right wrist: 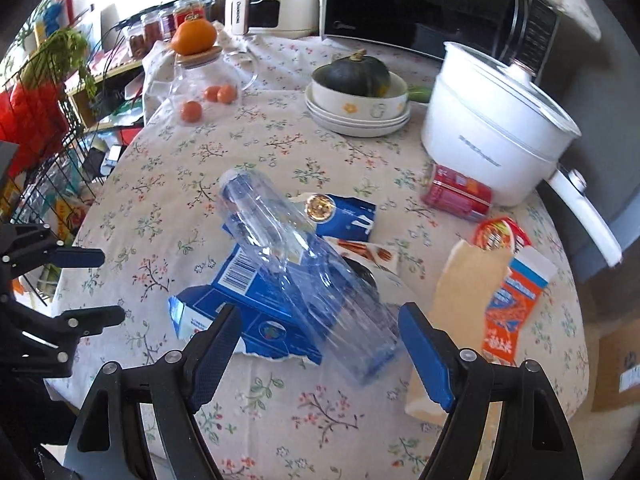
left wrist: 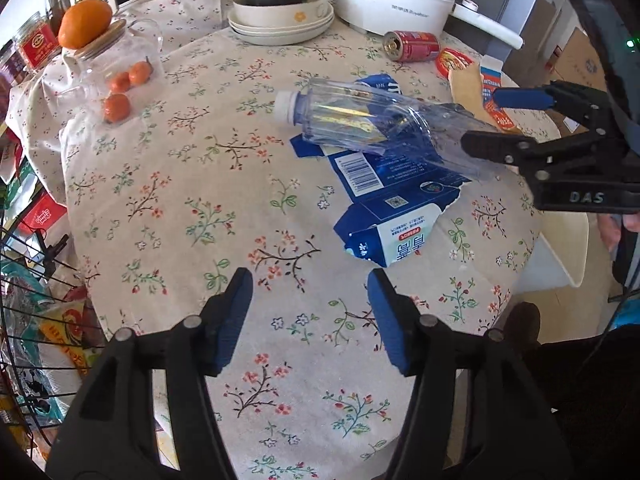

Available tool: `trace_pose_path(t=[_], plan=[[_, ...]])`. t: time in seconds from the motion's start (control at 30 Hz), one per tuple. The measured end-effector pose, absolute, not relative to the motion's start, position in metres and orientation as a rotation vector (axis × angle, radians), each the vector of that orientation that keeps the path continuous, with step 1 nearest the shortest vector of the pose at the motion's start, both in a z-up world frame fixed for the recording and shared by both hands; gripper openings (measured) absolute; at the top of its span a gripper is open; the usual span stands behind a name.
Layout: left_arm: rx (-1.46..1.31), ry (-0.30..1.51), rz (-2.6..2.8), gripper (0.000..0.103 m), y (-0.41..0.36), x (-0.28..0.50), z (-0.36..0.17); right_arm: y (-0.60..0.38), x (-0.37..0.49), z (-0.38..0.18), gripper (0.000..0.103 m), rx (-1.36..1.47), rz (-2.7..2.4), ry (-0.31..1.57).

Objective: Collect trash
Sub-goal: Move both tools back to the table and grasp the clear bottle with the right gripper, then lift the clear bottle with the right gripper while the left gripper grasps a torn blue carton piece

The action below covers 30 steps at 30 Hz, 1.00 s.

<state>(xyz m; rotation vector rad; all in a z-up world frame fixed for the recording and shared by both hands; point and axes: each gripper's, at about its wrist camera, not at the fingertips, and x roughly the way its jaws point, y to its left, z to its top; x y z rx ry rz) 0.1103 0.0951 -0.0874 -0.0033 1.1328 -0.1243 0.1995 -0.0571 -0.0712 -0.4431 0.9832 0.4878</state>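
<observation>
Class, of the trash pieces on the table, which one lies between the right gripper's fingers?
The clear plastic bottle, lying across the torn blue carton; the red can and orange wrapper lie farther off.

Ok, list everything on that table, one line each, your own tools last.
clear plastic bottle: one, white cap, lying tilted over the carton
torn blue-and-white carton: one, table middle
red drink can: one, on its side by the pot
orange-and-white flattened box: one, right edge
white electric pot: one, far right
dark green squash: one, in a cream bowl on stacked plates
clear glass jar: one, small oranges inside, big orange on its lid
floral tablecloth: one, cream
left tool: open, empty
right tool: open around the bottle's base
</observation>
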Motion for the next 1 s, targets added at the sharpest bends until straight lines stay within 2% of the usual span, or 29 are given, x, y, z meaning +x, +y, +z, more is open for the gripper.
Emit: trace_pose_path(t=[0.07,0.13,0.47,0.6,0.73,0.87,1.0], plan=[[-0.030,1.140,-0.098,0.061,0.104,0.110,-0.087,-0.045,0.209,-0.080,0.069,-0.472,0.496,1.011],[-0.054,1.135,-0.100,0.061,0.109,0.111,-0.085,-0.037,0.216,-0.090,0.064,-0.507,0.504,1.040],[-0.070,1.144,-0.088,0.061,0.115,0.114,-0.088,-0.015,0.233,-0.118,0.071,-0.662,0.486,1.059],[-0.089,1.146,-0.090,0.061,0.115,0.115,-0.089,-0.005,0.226,-0.129,0.072,-0.778,0.456,1.044],[-0.090,1.145,-0.101,0.061,0.111,0.115,-0.090,0.002,0.217,-0.135,0.067,-0.875,0.426,1.019],[-0.082,1.122,-0.134,0.061,0.107,0.112,-0.089,-0.005,0.213,-0.118,0.061,-0.777,0.419,1.018],[-0.030,1.093,-0.175,0.061,0.096,0.109,-0.089,-0.032,0.207,-0.083,0.060,-0.604,0.409,1.016]])
